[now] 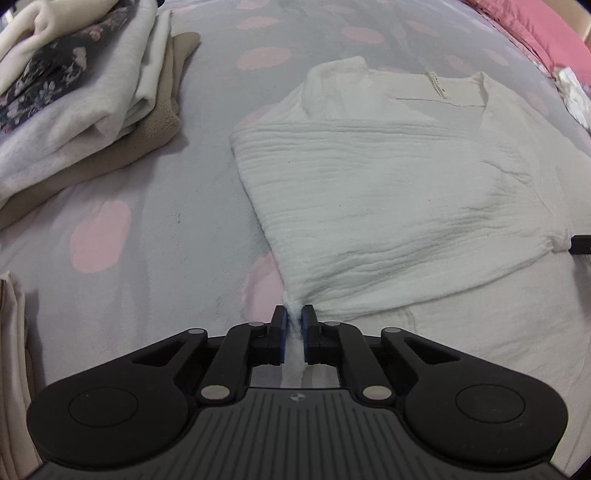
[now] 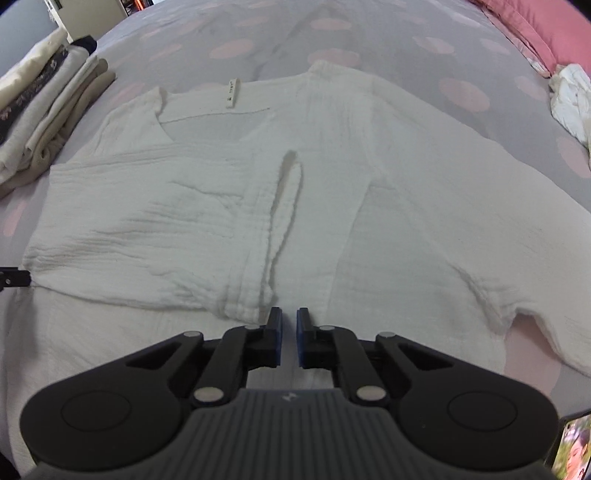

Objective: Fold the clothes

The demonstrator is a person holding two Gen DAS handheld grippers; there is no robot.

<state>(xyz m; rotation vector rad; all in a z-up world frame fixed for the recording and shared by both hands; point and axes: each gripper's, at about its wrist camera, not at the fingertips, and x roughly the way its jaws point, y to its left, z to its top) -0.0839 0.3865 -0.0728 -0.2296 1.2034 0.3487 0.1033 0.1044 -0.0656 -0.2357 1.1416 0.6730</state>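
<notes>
Left wrist view: left claw (image 1: 294,317) pinches white shirt (image 1: 388,177) at its near corner, shirt flat on bed (image 1: 147,221). Right claw (image 2: 289,320) slightly apart, empty, over sleeve (image 2: 258,236) w/ cuff just beside.

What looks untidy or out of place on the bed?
A crumpled white cloth lies unfolded by the pink pillow, unlike the neat folded stack. The white shirt lies flat, its left sleeve folded across, pinched by the left gripper.
</notes>
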